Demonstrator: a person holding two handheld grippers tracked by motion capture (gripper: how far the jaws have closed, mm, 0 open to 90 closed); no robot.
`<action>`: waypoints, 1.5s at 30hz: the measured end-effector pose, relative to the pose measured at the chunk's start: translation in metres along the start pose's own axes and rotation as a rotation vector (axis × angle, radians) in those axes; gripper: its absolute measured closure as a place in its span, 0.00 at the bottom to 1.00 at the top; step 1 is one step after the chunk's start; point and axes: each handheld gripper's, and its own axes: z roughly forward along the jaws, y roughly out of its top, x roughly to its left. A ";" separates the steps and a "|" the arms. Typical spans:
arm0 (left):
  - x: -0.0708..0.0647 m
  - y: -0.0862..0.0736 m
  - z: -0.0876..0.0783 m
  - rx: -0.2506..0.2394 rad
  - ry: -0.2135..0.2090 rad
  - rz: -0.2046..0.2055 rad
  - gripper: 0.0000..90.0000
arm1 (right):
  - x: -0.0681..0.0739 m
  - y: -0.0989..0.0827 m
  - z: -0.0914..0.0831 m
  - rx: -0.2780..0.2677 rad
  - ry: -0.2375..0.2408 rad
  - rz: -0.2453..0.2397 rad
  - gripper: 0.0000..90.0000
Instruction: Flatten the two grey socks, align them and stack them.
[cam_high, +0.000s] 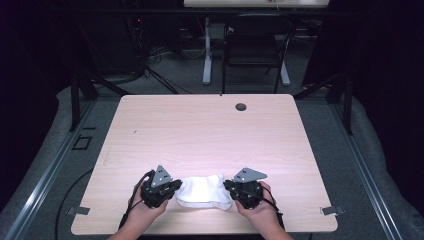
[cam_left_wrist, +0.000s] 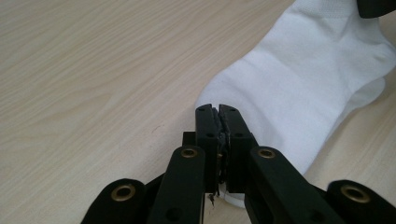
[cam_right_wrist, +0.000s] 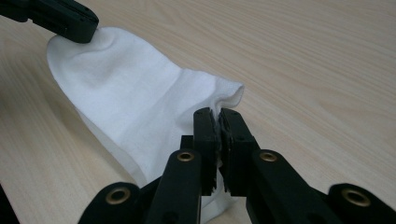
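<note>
White sock (cam_high: 204, 190) is pinched at both ends on the bench (cam_high: 200, 130), left hand-held gripper (cam_high: 172, 188) & right hand-held gripper (cam_high: 229, 186) both clamped tight; prob a lift or fold is called for next.

Pretty much the whole bench (cam_high: 210, 130) is open wood, so there's loads of room to move forward, left or right. The one thing in the way sits at the near edge: a white sock (cam_high: 205, 192) lying flat, pinched at one end by the left hand-held gripper (cam_high: 175, 189) and at the other by the right hand-held gripper (cam_high: 229, 188), so the lane between the two hands is blocked. A small dark grommet hole (cam_high: 241, 107) sits near the far edge. A chair (cam_high: 256, 45) stands on the floor beyond the bench.
</note>
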 end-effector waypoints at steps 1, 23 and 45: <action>-0.001 0.000 0.000 0.000 0.000 0.001 0.97 | 0.000 -0.001 -0.001 0.001 0.004 -0.002 0.95; -0.003 -0.011 0.014 0.030 -0.014 -0.005 0.97 | 0.000 -0.015 0.009 0.044 -0.007 -0.009 0.95; -0.003 -0.016 0.025 0.057 -0.010 0.005 0.97 | -0.001 -0.021 0.015 0.074 -0.016 -0.018 0.93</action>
